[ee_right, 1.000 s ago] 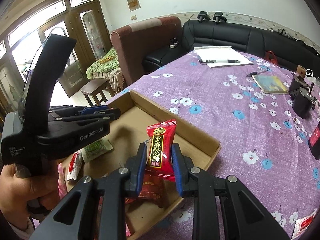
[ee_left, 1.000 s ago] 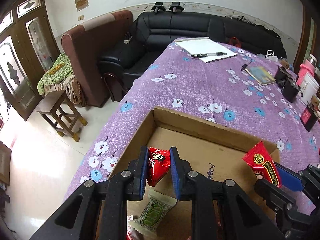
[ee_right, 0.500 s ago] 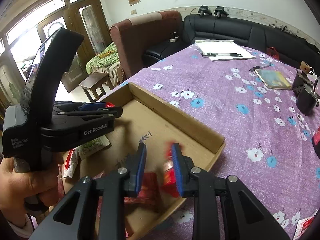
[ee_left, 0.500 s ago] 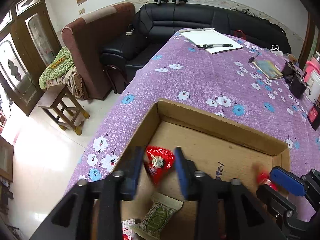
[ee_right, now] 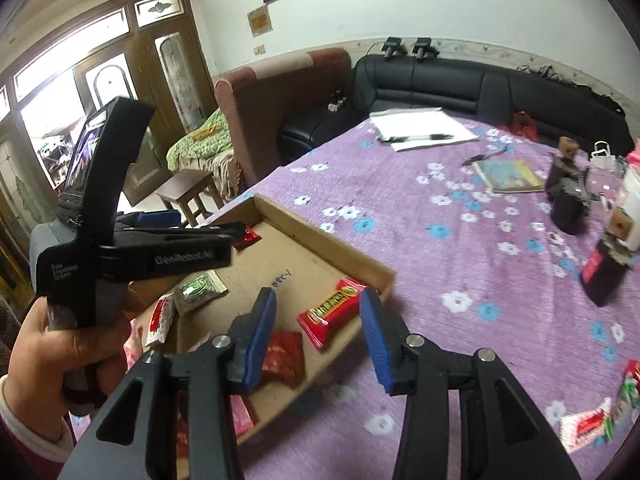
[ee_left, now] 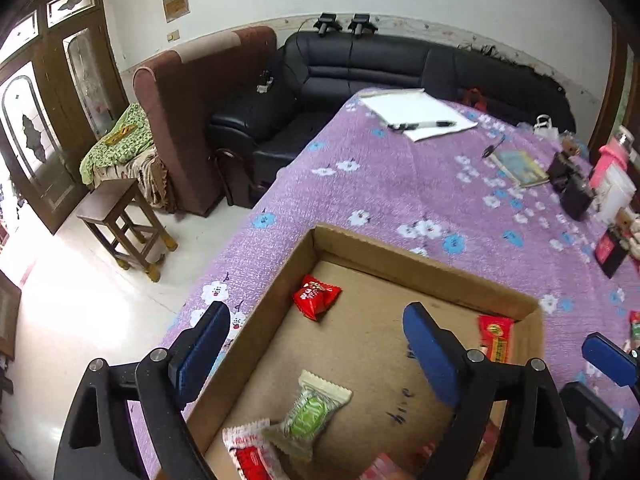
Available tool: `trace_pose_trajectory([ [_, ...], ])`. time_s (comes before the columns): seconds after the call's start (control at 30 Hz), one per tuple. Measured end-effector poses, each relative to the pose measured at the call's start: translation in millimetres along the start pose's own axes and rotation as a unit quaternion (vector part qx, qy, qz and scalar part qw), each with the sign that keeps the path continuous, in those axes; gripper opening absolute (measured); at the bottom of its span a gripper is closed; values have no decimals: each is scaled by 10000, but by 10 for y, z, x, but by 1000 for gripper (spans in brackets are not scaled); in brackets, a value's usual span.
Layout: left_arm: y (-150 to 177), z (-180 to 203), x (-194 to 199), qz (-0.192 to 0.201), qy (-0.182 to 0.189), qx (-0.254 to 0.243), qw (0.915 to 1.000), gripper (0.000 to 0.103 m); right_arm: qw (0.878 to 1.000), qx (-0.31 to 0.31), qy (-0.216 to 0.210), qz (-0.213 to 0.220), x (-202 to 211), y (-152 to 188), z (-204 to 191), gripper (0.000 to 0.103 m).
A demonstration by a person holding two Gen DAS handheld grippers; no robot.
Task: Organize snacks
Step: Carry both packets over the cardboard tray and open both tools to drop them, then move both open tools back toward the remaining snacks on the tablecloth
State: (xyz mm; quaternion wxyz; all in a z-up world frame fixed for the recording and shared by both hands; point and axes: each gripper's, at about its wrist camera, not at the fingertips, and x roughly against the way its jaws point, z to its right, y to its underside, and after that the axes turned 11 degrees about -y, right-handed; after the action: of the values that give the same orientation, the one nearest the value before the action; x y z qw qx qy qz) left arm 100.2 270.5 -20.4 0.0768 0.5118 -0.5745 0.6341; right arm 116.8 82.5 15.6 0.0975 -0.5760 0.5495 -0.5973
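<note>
A shallow cardboard box (ee_left: 420,258) (ee_right: 320,232) lies on the purple flowered tablecloth. My left gripper (ee_left: 316,344) is open and empty above the box. A small red snack (ee_left: 316,294) lies in the box's far left corner, a green packet (ee_left: 308,416) (ee_right: 198,286) nearer. My right gripper (ee_right: 318,334) is open and empty above the box's right corner. A long red snack (ee_right: 330,310) (ee_left: 496,338) lies there against the wall. A dark red packet (ee_right: 282,358) lies beside it.
More loose snacks (ee_right: 596,416) lie on the cloth at the right. A notepad with a pen (ee_left: 420,114), a book (ee_right: 508,176) and dark containers (ee_right: 568,204) stand farther back. The table's left edge (ee_left: 248,232) drops to the floor by a stool (ee_left: 124,228).
Both grippers opened and let go of their red snacks, which now lie in the box. Both grippers have drawn back and up from the box.
</note>
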Motion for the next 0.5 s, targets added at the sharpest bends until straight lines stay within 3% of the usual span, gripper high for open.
trace_pose_trajectory([
  [0.23,111,119,463,375,291,13,9989,91,9988,-157,310,349,636,266,190,50],
  [0.5,284,715,943,634,885,-465,9930,92,9918,-671,972,491,1372,779,759,51],
])
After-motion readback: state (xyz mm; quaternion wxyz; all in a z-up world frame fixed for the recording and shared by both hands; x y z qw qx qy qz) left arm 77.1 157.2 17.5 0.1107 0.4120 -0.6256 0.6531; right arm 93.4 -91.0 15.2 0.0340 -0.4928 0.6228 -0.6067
